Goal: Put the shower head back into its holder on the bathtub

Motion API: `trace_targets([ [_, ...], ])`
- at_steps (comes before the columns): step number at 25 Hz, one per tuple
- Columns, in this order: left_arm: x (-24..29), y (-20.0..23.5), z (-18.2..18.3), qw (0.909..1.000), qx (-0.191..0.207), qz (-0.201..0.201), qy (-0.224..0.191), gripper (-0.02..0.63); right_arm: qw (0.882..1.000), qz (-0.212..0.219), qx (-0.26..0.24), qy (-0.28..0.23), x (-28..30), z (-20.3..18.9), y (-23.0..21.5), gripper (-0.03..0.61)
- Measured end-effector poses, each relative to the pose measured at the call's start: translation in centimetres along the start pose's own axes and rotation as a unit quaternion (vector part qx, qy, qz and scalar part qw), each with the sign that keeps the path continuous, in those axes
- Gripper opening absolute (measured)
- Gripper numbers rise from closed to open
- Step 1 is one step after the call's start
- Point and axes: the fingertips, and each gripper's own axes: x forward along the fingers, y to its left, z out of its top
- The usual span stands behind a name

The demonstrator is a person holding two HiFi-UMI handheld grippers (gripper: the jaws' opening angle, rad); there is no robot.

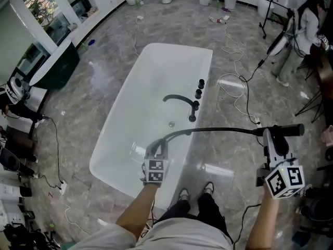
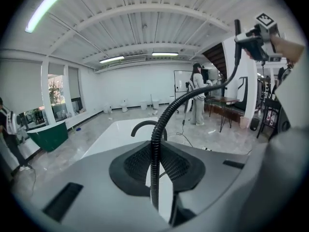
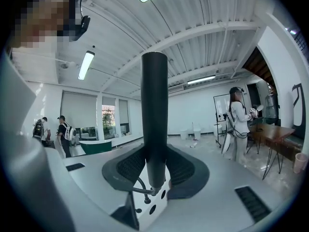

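Left gripper: we pinch black ribbed hose over white oval bathtub.
Right gripper: we clasp black cylindrical shower head.

Bright, even light from ceiling tubes and a window — soft glare on glossy floor and white bathtub, faint shadows; gripper views fisheye-warped, corners dark — close parts blurry

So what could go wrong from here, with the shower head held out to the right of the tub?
The hose spans from the left tongs to the shower head in the right tongs, passing near the faucet: it may snag there on lowering. The left tongs pinch only the thin ribbed hose, which could slip through.
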Motion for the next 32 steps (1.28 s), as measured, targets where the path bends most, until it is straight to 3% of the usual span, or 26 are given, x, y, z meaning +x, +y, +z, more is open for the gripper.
trace_targets([
  [10,-1.7,-1.3,10.7,0.9911,-0.064,-0.037,-0.111,0.054,0.999,-0.024,0.025,0.024,0.4,-2.7,-3.5,0.141],
  [19,-3.3,-3.2,22.5,0.9733,-0.036,-0.064,-0.218,0.05,0.998,-0.027,0.056,0.029,0.5,-3.8,-5.6,0.141],
  [32,-2.8,-7.7,34.5,0.9375,-0.011,-0.1,-0.333,0.05,0.997,-0.023,0.068,0.005,1.4,-1.9,-8.8,0.141],
])
